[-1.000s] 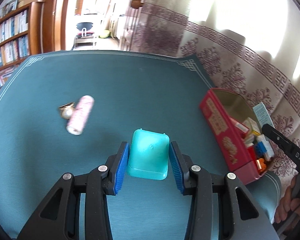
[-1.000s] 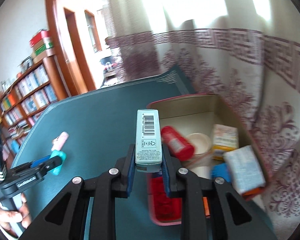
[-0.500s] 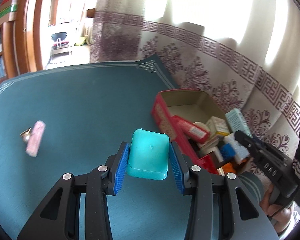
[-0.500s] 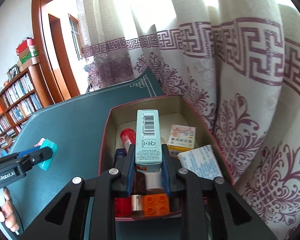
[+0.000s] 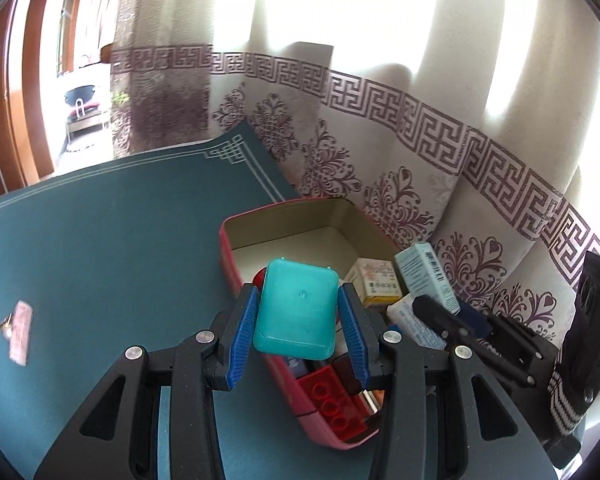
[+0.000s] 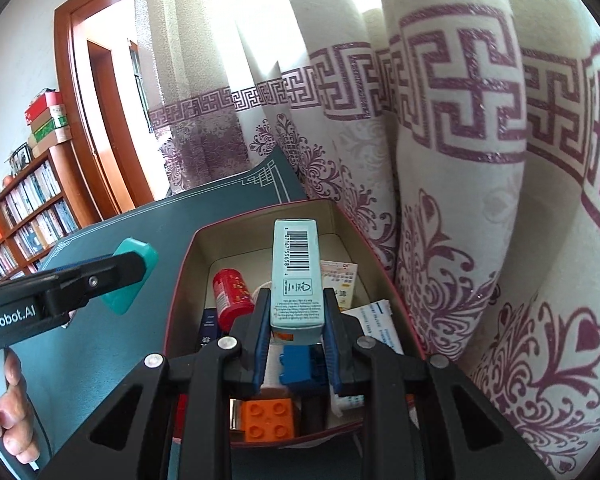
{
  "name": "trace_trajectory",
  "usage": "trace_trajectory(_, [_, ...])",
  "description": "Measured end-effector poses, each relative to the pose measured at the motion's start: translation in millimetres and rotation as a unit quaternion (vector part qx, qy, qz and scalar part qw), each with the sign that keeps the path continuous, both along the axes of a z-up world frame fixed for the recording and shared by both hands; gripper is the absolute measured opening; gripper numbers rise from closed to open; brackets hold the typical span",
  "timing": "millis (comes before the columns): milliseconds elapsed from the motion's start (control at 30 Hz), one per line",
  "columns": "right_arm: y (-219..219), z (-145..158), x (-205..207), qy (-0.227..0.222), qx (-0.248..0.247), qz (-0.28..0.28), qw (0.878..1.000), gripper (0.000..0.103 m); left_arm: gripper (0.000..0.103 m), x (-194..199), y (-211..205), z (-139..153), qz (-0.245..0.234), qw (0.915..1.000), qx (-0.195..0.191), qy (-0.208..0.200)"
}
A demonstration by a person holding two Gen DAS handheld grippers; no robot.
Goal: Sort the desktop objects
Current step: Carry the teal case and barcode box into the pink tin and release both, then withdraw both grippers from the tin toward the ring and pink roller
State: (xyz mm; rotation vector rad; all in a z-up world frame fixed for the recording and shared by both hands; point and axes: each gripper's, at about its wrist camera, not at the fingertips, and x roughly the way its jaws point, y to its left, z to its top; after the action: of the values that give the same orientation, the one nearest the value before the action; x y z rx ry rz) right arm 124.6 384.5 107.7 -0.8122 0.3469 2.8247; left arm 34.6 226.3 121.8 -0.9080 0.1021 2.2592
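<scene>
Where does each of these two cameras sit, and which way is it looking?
Left wrist: on the left gripper, looking along its fingers at the teal case it holds above the red tin.
Right wrist: on the right gripper, over the tin, gripping a pale barcode box; fingers of a hand show.
Shared: tin, both grippers, teal case, barcode box, green tablecloth, curtain.

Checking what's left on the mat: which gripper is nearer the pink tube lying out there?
Left. The left gripper, shut on the teal case, is at the red box's mat-side edge; the pink tube lies away across the mat. The right gripper is over the box, farther off.
</scene>
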Motion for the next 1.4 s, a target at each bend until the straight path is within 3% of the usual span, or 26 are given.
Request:
trace_trajectory(167, [3, 0, -7, 0.002, -0.007, 0.004, 1.000, 0.027, 0.045, -1, 15, 0, -0.005, 0.9999, -0.008, 0.004])
trace_trajectory(233, [3, -1, -9, 0.003, -0.007, 0.003, 1.000, 0.028, 0.060, -2, 20, -2, -0.011, 0.9999, -0.010, 0.000])
trace_trajectory(300, [2, -1, -10, 0.002, -0.004, 0.003, 1.000, 0.031, 0.067, -1, 22, -1, -0.010, 0.9999, -0.011, 0.006])
trace_trajectory(533, [0, -10, -15, -0.009, -0.006, 0.003, 1.000, 0.038, 0.068, 4, 22, 1, -0.003, 0.9985, -0.032, 0.045])
trace_trajectory(700, [-3, -10, -12, -0.005, -0.003, 0.002, 1.000, 0.051, 0.068, 4, 18, 0, 0.007, 0.9972, -0.045, 0.059])
trace_trajectory(933, [-8, -5, -7, 0.006, 0.005, -0.001, 1.000, 0.066, 0.068, 0, 8, -4, 0.020, 0.9970, -0.050, 0.055])
trace_trajectory(1400, [-37, 4, 0, 0.019, 0.004, 0.010, 1.000, 0.079, 0.068, -13, -38, -7, 0.070, 0.9945, -0.059, 0.052])
